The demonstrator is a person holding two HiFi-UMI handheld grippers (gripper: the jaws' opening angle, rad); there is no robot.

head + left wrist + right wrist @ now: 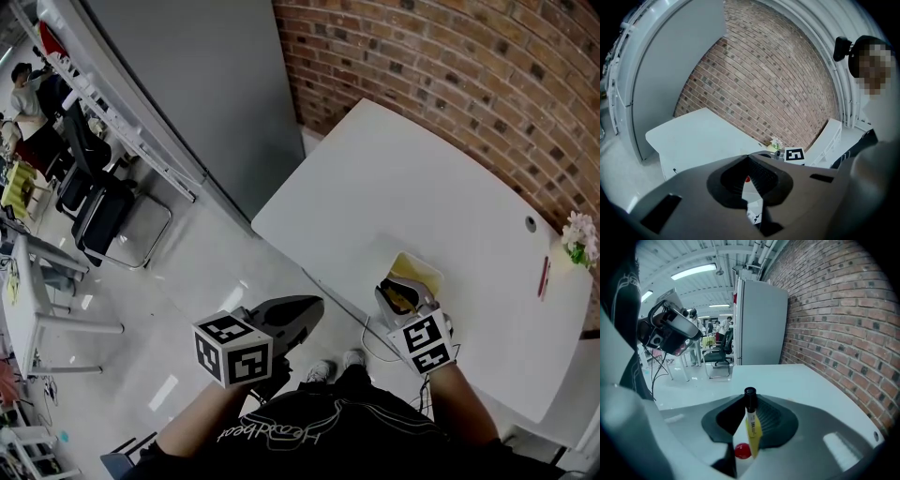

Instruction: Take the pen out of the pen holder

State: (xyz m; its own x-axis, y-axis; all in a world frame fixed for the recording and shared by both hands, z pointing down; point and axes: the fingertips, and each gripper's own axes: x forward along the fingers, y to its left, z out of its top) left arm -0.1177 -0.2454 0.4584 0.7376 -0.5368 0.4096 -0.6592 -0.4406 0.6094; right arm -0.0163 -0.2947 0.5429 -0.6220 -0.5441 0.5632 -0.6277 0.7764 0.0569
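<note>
The pen holder [424, 270], a clear yellowish container, stands near the front edge of the white table [403, 178]. My right gripper [398, 298] reaches into its near side. In the right gripper view a pen [752, 427] with a black cap and a yellow label stands upright between the jaws, and my right gripper [749, 397] is shut on it. A red-capped pen [742, 451] shows just below. My left gripper [309, 305] hangs over the floor, left of the table, and in its own view the left gripper [747, 158] is shut with nothing in it.
A red pen [543, 277] lies on the table's far right beside a small flower pot [578, 239]. A brick wall [450, 56] runs behind the table and a grey partition [206, 84] stands to its left. Office chairs [103, 211] stand on the floor at far left.
</note>
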